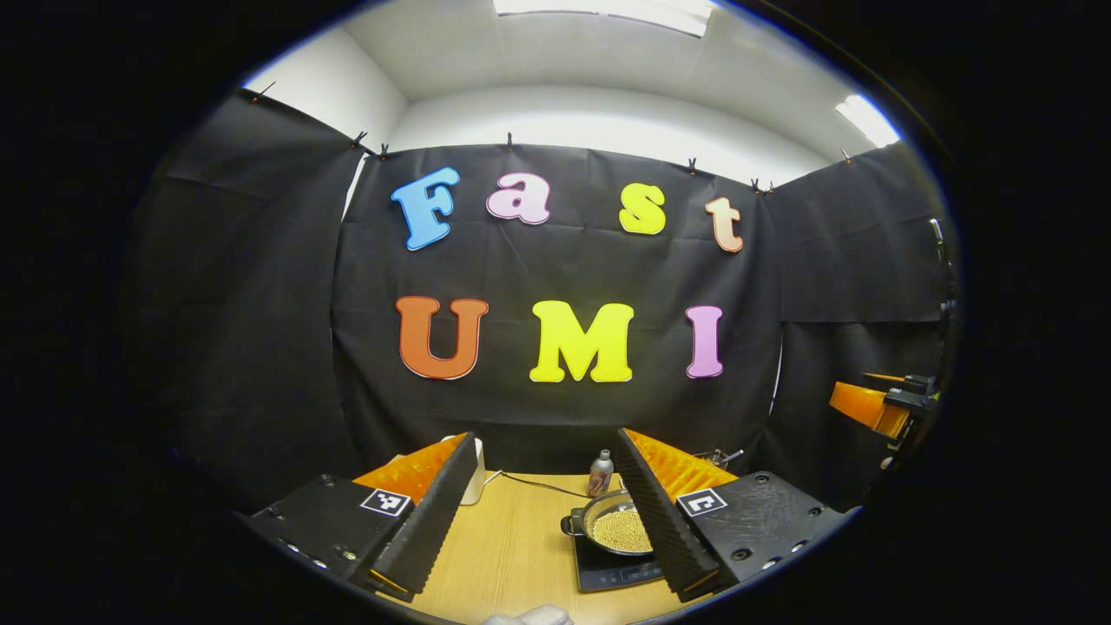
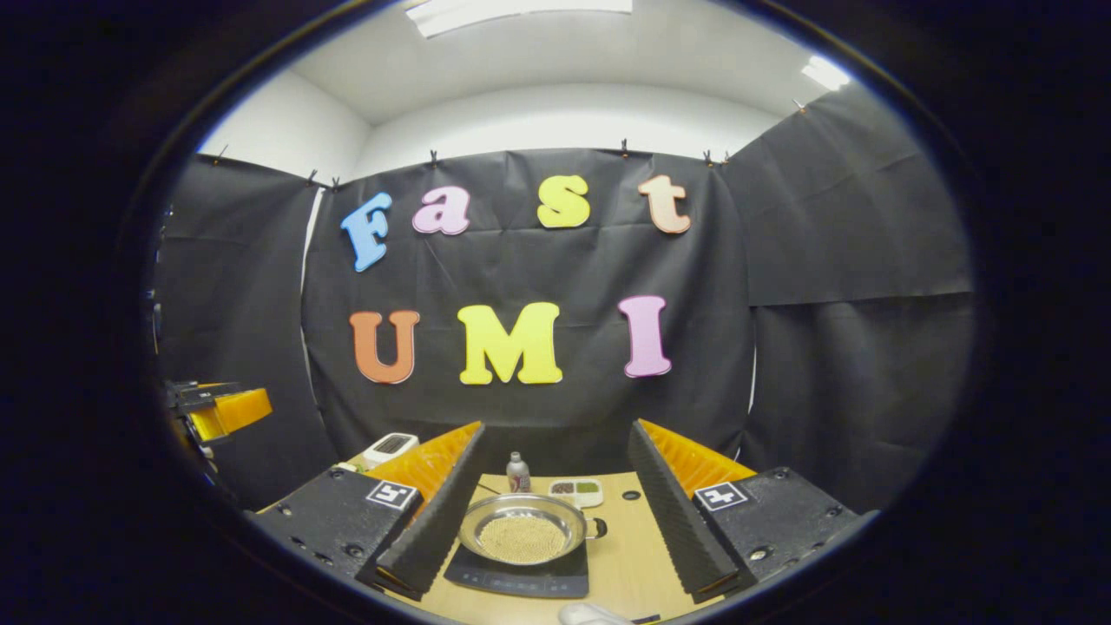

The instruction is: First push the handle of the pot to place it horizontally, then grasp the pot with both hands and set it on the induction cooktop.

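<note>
A metal pot [image 1: 618, 526] filled with small yellow beads sits on the black induction cooktop [image 1: 612, 573], partly behind one of my left gripper's fingers. My left gripper [image 1: 547, 438] is open and holds nothing, raised well back from the pot. In the right gripper view the pot [image 2: 523, 534] rests squarely on the cooktop [image 2: 519, 580], with a short handle [image 2: 597, 527] at its right side. My right gripper [image 2: 557, 427] is open too, empty, hovering in front of the pot. Each gripper appears at the other view's edge, the right gripper [image 1: 878, 398] and the left gripper [image 2: 217, 406].
On the wooden table [image 1: 512, 542], a small bottle [image 2: 518, 473] stands behind the pot, with a small divided dish [image 2: 577, 491] beside it. A white device [image 2: 391, 446] sits at the back left. A white object [image 1: 473, 476] stands near a cable.
</note>
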Demonstrator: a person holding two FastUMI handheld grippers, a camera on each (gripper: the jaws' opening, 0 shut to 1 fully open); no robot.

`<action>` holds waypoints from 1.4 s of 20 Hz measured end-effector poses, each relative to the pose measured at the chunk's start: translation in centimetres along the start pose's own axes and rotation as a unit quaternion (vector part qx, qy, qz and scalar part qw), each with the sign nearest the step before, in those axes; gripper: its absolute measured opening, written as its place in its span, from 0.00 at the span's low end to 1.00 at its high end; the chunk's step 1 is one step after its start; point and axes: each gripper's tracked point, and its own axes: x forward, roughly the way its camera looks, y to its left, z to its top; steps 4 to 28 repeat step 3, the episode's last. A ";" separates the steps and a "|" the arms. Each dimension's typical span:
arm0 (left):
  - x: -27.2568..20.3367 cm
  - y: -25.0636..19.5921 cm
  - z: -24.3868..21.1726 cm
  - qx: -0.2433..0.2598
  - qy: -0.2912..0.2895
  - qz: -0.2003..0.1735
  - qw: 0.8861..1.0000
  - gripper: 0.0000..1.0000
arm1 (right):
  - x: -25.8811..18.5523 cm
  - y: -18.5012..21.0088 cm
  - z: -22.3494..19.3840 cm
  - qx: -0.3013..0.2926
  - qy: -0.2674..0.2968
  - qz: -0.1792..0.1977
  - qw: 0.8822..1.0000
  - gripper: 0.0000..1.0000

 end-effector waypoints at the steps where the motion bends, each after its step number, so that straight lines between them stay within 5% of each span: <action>1: -0.1 0.0 -0.1 0.000 0.000 -0.001 1.000 0.95 | -0.1 0.0 0.1 -0.003 -0.001 -0.002 1.000 1.00; 28: -0.2 0.1 -0.2 0.004 0.000 0.000 1.000 0.95 | -0.3 0.1 0.1 -0.005 -0.003 -0.003 1.000 1.00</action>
